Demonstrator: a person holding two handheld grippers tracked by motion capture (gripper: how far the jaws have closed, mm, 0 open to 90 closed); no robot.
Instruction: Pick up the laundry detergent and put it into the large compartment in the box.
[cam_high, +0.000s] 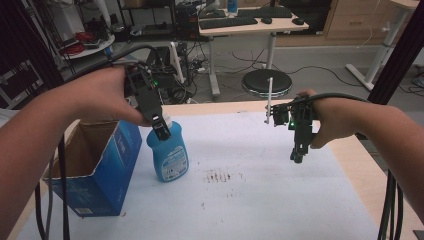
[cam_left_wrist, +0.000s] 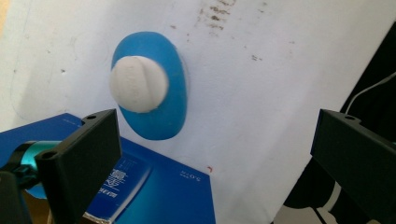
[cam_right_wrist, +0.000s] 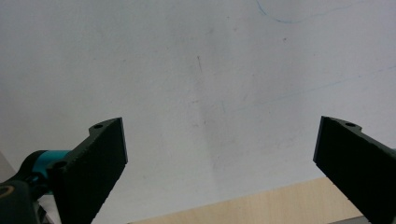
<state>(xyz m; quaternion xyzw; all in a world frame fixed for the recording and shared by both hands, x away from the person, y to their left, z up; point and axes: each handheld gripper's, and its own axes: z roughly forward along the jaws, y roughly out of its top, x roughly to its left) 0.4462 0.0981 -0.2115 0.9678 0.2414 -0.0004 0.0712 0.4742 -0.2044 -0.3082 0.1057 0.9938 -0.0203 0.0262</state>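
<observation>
Clearly the work in hand is the approach to the bottle, a blue one with a white cap, standing upright on the white sheet that covers the table. It sits just beside the open blue box, at about three o'clock from it in the high view. The left gripper hangs directly above the cap, pointing down, and its jaws are spread wide with nothing between them; in the left gripper view the cap lies toward ten o'clock of the gap between the jaws, not centred. Whether a jaw tip brushes the cap in the high view I cannot tell.

Over at three o'clock from the bottle and well apart, the right gripper hovers above bare sheet, its jaws likewise spread and empty. A patch of brownish stains marks the sheet between the two grippers.

My reading is that the grasp has not yet begun. The next move likely calls for shifting the left gripper so the cap or neck sits midway between the jaws, lowering it, then closing; an off-centre pinch could tip the bottle against the box.
</observation>
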